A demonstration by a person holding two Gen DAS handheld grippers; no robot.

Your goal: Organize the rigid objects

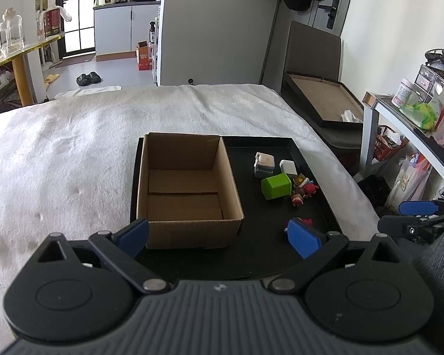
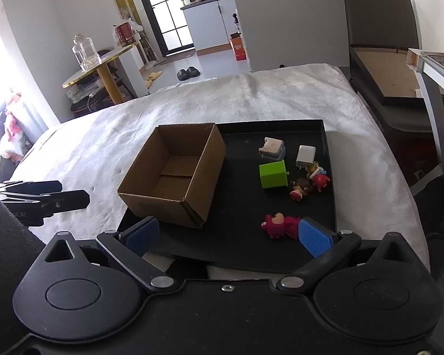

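An empty cardboard box (image 1: 189,189) (image 2: 174,171) stands on the left part of a black tray (image 1: 281,254) (image 2: 245,236) on the bed. On the tray's right part lie a green cube (image 1: 276,186) (image 2: 273,174), a white charger (image 1: 287,166) (image 2: 305,155), a beige and grey block (image 1: 264,164) (image 2: 272,148), small figurines (image 1: 303,190) (image 2: 309,182) and a pink bear figure (image 2: 279,224) (image 1: 306,222). My left gripper (image 1: 219,238) is open before the box's near wall. My right gripper (image 2: 228,233) is open over the tray's near edge, its right pad beside the bear.
A white blanket (image 1: 74,153) covers the bed around the tray. A dark bench with a framed board (image 1: 319,100) stands at the far right, and a cluttered shelf (image 1: 423,112) beside it. A gold-edged table with a glass jar (image 2: 85,53) stands at the far left.
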